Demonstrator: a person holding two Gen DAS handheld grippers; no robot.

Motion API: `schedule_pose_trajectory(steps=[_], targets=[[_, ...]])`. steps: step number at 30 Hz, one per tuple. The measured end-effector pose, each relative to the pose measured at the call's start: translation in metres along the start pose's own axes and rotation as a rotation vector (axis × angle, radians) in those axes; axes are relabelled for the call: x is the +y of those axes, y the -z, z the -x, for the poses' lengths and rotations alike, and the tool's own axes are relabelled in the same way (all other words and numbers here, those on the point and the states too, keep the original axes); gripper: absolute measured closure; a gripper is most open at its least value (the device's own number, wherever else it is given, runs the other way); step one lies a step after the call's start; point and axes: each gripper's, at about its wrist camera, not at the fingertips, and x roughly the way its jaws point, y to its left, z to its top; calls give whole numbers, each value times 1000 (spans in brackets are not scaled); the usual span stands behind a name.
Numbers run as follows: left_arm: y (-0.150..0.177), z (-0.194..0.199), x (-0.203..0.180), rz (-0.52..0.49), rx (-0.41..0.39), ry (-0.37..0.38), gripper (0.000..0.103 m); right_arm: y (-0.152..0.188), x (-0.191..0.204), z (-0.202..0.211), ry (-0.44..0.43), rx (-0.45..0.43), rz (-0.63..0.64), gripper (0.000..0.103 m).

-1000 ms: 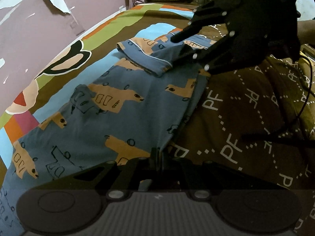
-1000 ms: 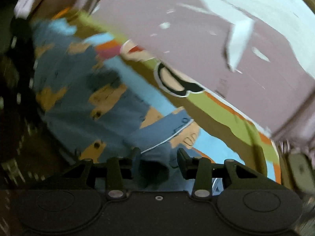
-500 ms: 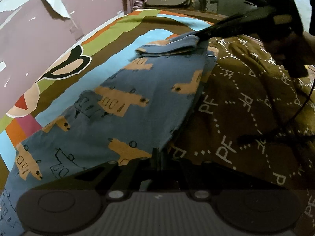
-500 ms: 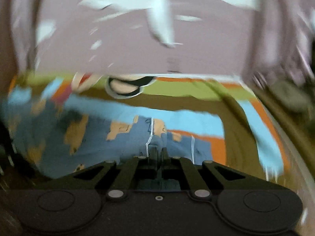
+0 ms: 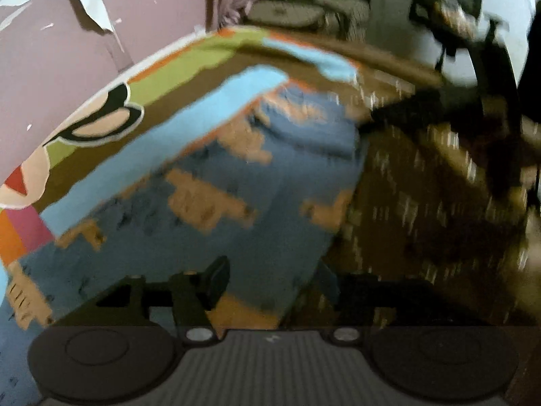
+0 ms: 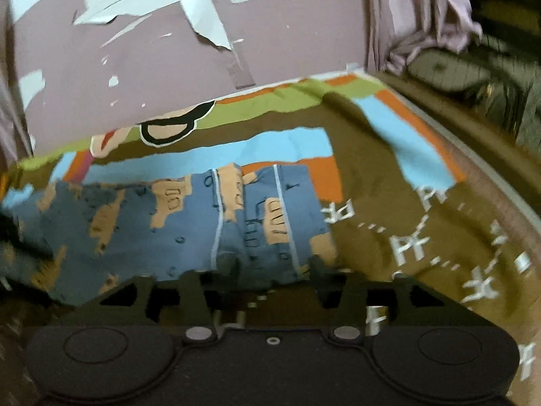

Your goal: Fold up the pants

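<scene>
Here, blue patterned pants (image 5: 270,182) spread flat across a bright cartoon bedsheet (image 5: 203,54), filling the centre and lower left of the left wrist view. Left gripper (image 5: 267,280) at bottom centre, jaws opening, cloth edge lying between the fingers but no longer pinched (picture blurred, so contact hard to judge). In the right wrist view, right gripper (image 6: 274,270) low in the frame, jaws also opening, the white-piped cuffs (image 6: 257,209) just ahead of the tips and apparently free. Soft, light, floppy fabric by the look of it: likely to sag and wrinkle if lifted at one point. Best taken at hem corners or along a folded edge, both ends together.
</scene>
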Motion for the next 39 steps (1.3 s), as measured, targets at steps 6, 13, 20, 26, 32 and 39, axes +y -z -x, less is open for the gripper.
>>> schedule_pose_trajectory(steps=[6,13,20,26,32,39], targets=[[-59,-34,6,133,-109,32,21,5,27,8,12,-127,312,12],[-102,-92,11,233,-64,47,49,12,61,-1,-81,-161,574,46],[-105,-120,35,431,-22,38,57,20,67,-16,-95,-101,608,61],[-114,-122,36,478,-25,69,93,12,42,-15,-112,-73,382,88],[-143,-116,30,501,-107,119,103,-2,-7,-9,-148,-100,8,88],[-162,-127,17,467,-114,112,94,7,-49,-19,-78,-27,-209,86]])
